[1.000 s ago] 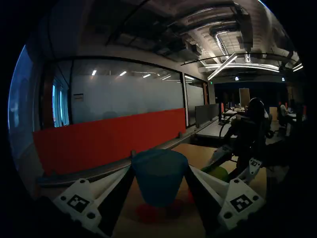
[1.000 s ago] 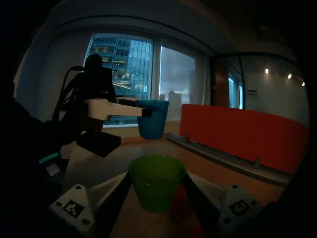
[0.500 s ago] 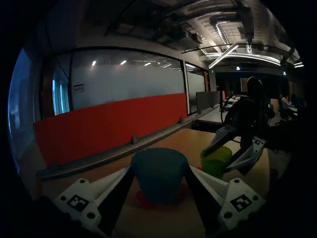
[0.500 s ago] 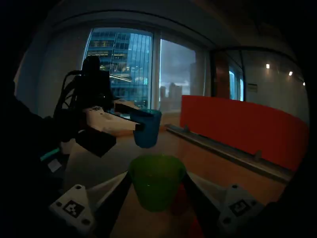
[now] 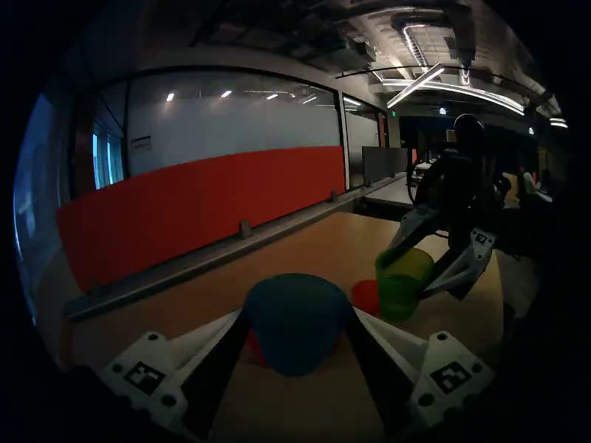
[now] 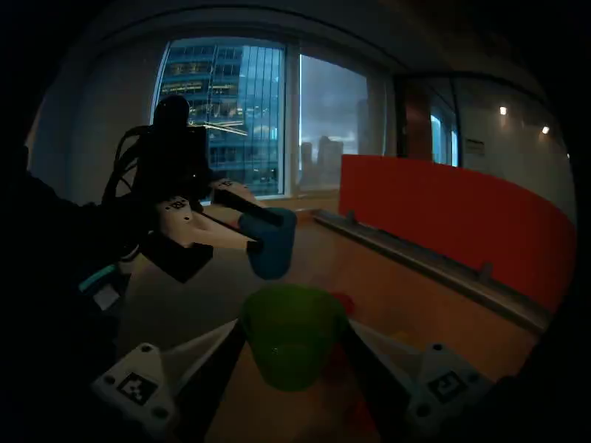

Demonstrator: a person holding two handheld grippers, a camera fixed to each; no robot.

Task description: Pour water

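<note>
Pinching the blue cup (image 6: pixel 272 247) tipped for pouring, the left gripper (image 5: pixel 295 321) faces the right gripper's (image 6: pixel 293 328) clasped green cup (image 5: pixel 402 284).

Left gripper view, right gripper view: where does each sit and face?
Left gripper view: on the left hand-held gripper, facing the red partition; own fingers clamp a blue cup.
Right gripper view: on the right hand-held gripper, facing the windows; own fingers clamp a green cup.
Shared: both cups, the table, the partition.

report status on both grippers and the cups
Left gripper shut on blue cup, cup tilted. Right gripper shut on green cup. Red item on table beside green cup, kind unclear.
</note>
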